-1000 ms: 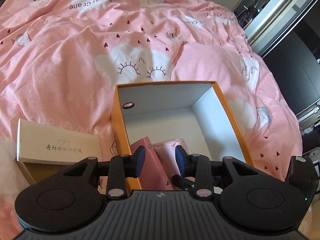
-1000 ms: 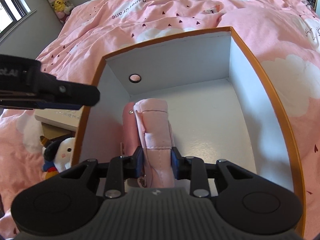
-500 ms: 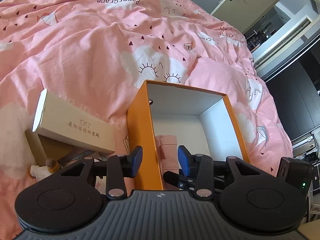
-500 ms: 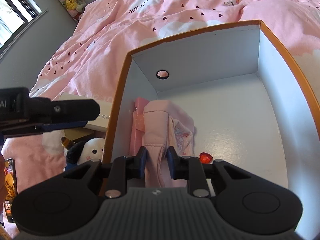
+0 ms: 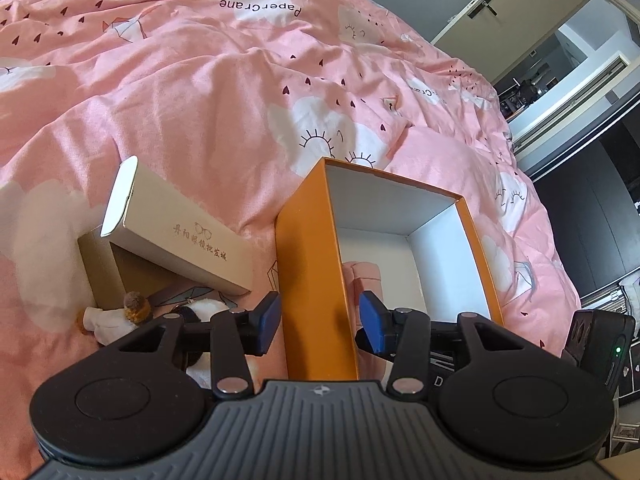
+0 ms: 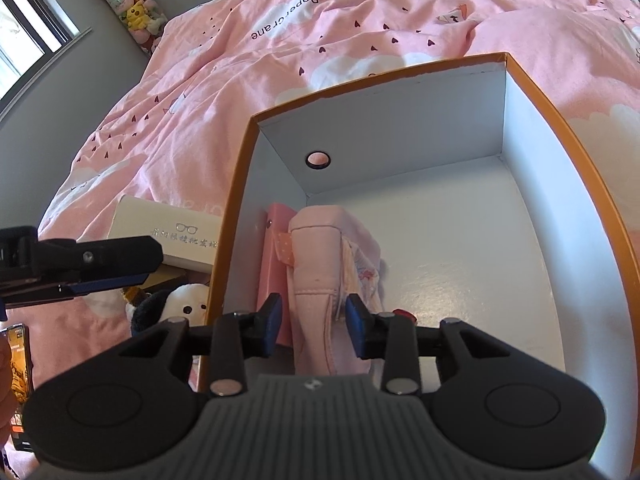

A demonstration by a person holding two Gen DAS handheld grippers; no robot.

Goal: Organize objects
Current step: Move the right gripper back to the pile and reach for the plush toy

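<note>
An orange box (image 5: 312, 264) with a white inside (image 6: 472, 248) stands open on the pink bed. A pink fabric pouch (image 6: 320, 256) stands inside it against a pink case (image 6: 276, 256) by the left wall; the pouch's top shows in the left wrist view (image 5: 364, 276). My right gripper (image 6: 314, 320) is open, its pads apart on either side of the pouch. My left gripper (image 5: 318, 318) is open, straddling the box's left wall without gripping it; it shows from the side in the right wrist view (image 6: 92, 268).
A beige glasses box (image 5: 180, 236) leans on a brown carton (image 5: 104, 268) left of the orange box. Small plush toys (image 5: 120, 316) (image 6: 184, 300) lie beside them. A small red thing (image 6: 402, 314) lies on the box floor. A wardrobe and dark shelving stand right.
My right gripper has opened and let go of the pouch, which now stands in the box. My left gripper has drawn back and to the left, over the box's left wall.
</note>
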